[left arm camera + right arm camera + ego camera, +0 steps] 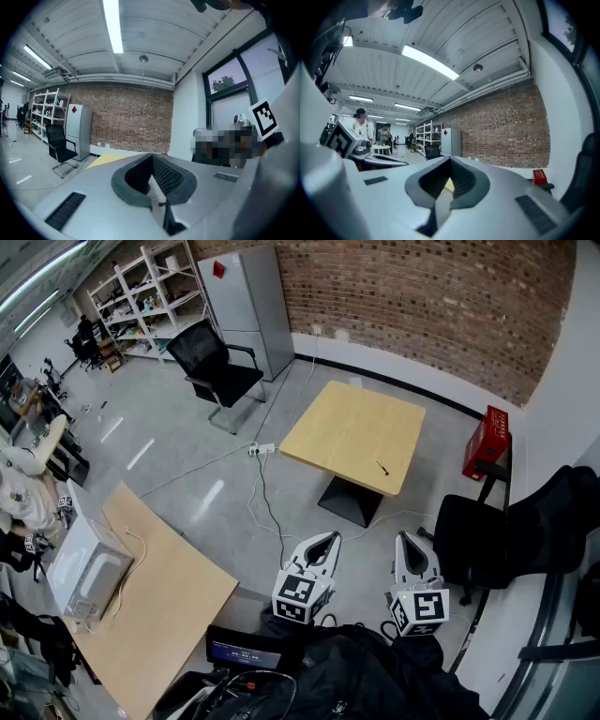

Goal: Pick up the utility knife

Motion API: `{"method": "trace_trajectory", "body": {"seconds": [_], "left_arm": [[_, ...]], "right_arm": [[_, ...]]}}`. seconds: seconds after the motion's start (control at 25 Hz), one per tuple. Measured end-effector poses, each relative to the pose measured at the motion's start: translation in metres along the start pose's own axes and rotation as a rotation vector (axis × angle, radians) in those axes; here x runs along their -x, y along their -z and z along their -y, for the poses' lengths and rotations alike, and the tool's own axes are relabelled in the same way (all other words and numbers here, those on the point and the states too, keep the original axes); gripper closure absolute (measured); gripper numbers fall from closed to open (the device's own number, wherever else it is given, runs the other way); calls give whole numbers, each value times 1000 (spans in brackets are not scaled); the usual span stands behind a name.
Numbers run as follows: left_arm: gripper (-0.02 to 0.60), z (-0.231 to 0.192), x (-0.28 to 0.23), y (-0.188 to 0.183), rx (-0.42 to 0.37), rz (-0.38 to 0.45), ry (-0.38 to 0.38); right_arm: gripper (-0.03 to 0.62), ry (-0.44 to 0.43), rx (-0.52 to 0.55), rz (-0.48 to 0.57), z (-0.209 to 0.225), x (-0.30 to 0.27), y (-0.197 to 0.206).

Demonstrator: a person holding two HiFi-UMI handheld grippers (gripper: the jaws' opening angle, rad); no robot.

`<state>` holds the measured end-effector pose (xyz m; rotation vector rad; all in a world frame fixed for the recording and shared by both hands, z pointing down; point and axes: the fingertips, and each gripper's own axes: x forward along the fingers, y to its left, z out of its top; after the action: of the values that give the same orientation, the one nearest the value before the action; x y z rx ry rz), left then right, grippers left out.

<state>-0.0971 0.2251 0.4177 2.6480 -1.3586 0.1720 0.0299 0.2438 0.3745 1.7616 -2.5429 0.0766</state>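
Likely utility knife (382, 468) well beyond right gripper (404, 538).

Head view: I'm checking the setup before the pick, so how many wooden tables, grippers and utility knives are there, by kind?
wooden tables: 2 (square table, long table)
grippers: 2 (left gripper, right gripper)
utility knife: 1, lying on the square table
total: 5
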Motion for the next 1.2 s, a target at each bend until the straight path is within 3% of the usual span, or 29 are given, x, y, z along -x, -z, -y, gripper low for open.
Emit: {"method": "trace_trajectory", "body": {"seconds": [0.92, 1.2], "left_arm": [[581, -14, -13, 8, 0, -29, 59], [581, -37, -4, -2, 8, 10, 20]], "right_arm": [[589, 66, -37, -35, 1, -17, 15], [589, 49, -15, -53, -16, -32, 16]]}}
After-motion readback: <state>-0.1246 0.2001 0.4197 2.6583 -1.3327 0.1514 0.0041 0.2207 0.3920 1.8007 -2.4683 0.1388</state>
